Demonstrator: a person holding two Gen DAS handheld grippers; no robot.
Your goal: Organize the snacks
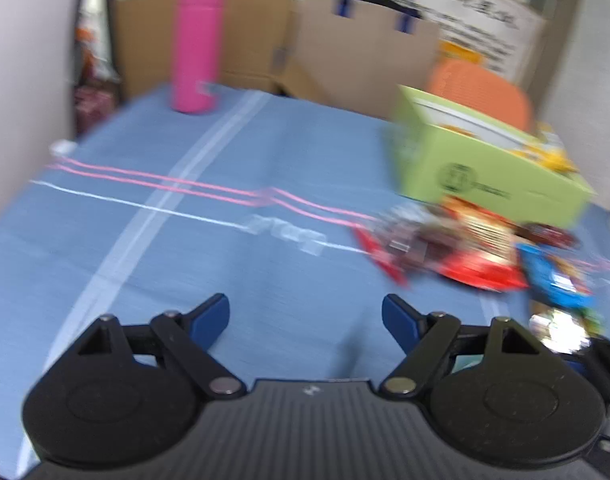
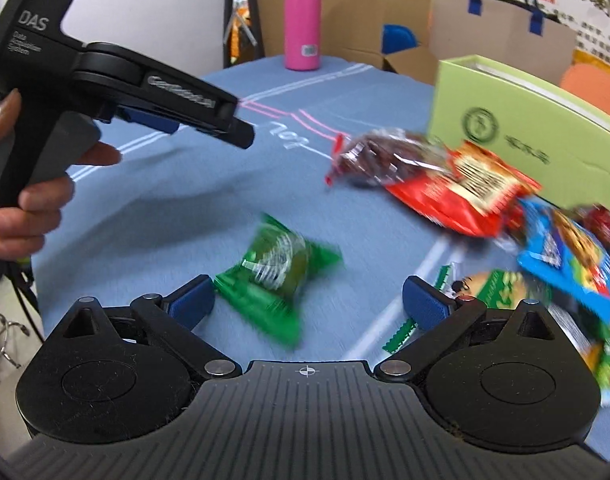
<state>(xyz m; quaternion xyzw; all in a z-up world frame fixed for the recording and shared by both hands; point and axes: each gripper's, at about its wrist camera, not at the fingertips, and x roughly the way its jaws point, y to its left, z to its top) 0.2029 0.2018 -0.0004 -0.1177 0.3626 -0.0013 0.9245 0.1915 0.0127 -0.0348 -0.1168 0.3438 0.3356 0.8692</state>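
A green snack packet (image 2: 273, 276) lies on the blue tablecloth (image 2: 225, 208) just ahead of my right gripper (image 2: 309, 300). That gripper is open; the packet sits nearer its left finger, and the pads do not press it. A red bag of dark snacks (image 2: 445, 176), a blue packet (image 2: 565, 256) and a green-and-white packet (image 2: 501, 284) crowd in front of a light green box (image 2: 525, 128). My left gripper (image 1: 305, 316) is open over bare cloth with nothing between its fingers. In its view the red bag (image 1: 445, 244) and green box (image 1: 485, 160) are to the right.
A pink bottle (image 2: 303, 16) stands at the table's far edge, with a brown paper bag (image 2: 501, 28) and cardboard boxes behind it. A hand (image 2: 29, 208) holds the left gripper (image 2: 237, 132) above the cloth at upper left. Metal key rings (image 2: 1, 336) hang off the left edge.
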